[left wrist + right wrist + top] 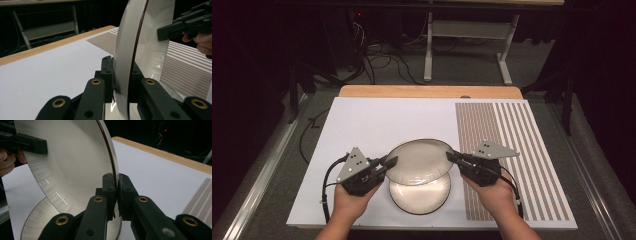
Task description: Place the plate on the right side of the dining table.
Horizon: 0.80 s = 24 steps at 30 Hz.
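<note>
A shallow silvery plate (419, 159) hangs tilted just above the table, held by its rim from both sides. My left gripper (391, 161) is shut on its left rim, and my right gripper (452, 156) is shut on its right rim. In the left gripper view the rim of the plate (150, 45) stands edge-on between the pads, with the left gripper (121, 82) clamped on it and the right gripper (172, 31) farther off. The right gripper view shows the plate (75, 165) pinched by the right gripper (117, 192). A second, similar plate (421, 197) lies flat on the mat underneath.
A white mat (362, 125) covers the table, with a brown-and-white striped panel (507, 150) on its right side. The wooden table edge (427, 91) runs along the back. Beyond it are a metal table frame (462, 45) and cables (382, 60) on the floor.
</note>
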Each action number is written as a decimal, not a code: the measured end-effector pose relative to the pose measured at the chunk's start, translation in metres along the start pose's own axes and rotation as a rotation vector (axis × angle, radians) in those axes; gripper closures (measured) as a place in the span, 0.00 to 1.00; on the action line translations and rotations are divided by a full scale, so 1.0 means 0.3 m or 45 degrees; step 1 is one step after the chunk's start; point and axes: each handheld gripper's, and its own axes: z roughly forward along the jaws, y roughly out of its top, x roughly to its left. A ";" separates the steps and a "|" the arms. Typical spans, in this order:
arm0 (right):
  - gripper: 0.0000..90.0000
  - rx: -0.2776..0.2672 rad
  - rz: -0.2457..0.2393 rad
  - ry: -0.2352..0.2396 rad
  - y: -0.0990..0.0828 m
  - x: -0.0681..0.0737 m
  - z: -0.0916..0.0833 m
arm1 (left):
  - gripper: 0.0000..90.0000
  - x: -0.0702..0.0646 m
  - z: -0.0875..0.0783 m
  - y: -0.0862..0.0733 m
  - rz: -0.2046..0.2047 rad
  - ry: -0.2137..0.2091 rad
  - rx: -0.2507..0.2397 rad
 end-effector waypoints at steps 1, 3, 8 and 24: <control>0.97 -0.004 -0.004 -0.009 -0.001 -0.010 -0.013 | 0.89 0.000 0.000 0.000 0.000 0.000 0.000; 0.97 -0.011 0.003 -0.023 -0.004 -0.025 -0.034 | 0.89 -0.014 0.033 0.022 0.000 -0.022 0.006; 0.97 -0.019 0.016 -0.050 -0.013 -0.059 -0.076 | 0.89 -0.035 0.082 0.051 0.005 -0.046 0.025; 0.97 -0.044 0.099 -0.177 -0.081 -0.208 -0.260 | 0.89 -0.148 0.314 0.147 0.036 -0.150 0.094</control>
